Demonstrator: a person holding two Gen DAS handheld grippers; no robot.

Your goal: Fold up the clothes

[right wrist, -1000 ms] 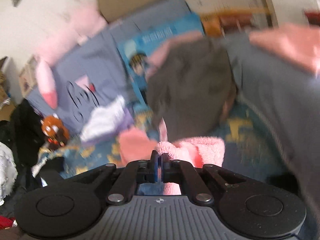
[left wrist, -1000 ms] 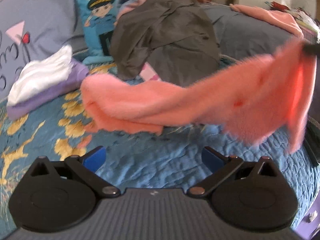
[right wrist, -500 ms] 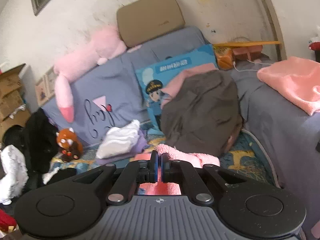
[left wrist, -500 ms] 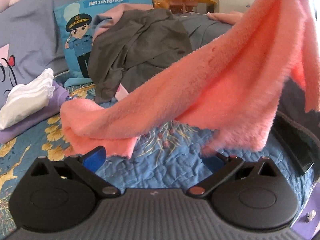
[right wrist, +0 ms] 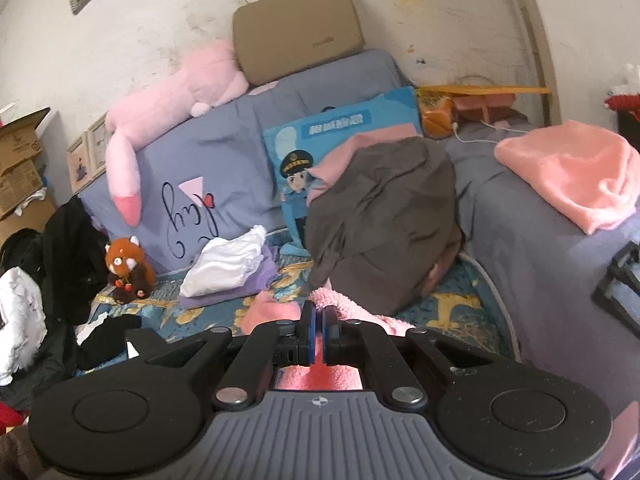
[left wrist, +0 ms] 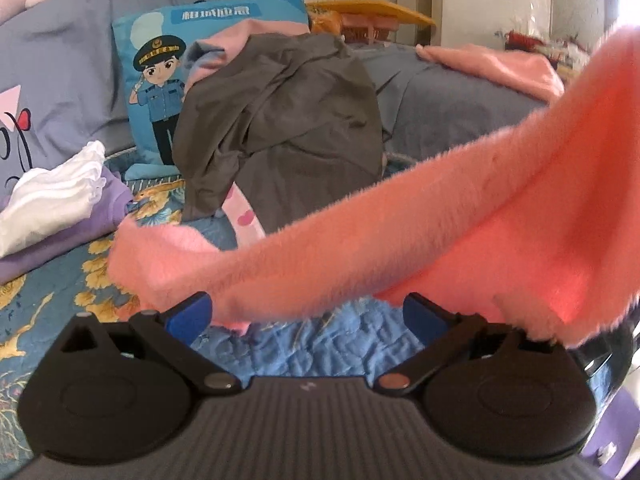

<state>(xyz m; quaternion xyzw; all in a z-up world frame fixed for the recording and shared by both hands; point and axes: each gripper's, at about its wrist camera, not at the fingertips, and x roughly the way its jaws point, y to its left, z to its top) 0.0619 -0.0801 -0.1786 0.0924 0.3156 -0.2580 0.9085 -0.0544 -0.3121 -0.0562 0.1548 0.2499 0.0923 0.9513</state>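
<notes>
A fuzzy pink garment (left wrist: 420, 236) hangs stretched in the air across the left wrist view, from upper right down to the blue quilt (left wrist: 312, 344) at lower left. My left gripper (left wrist: 306, 314) is open and empty, with the garment's low edge just above and between its blue pads. My right gripper (right wrist: 319, 330) is shut on the pink garment (right wrist: 344, 308), which bunches above its fingertips and shows below them. A grey garment (left wrist: 280, 120) lies heaped behind.
A folded stack of white (left wrist: 52, 196) on purple (left wrist: 56, 240) clothes lies at left. A blue cartoon policeman pillow (left wrist: 168, 72) leans behind the grey heap. Another pink garment (right wrist: 572, 172) lies on the grey-covered ridge at right. Plush toys (right wrist: 124, 268) and dark clothes sit far left.
The pink garment's raised end has come down and its lower edge now reaches between my left gripper's pads. The right gripper stays shut on it. The left gripper stays open.
</notes>
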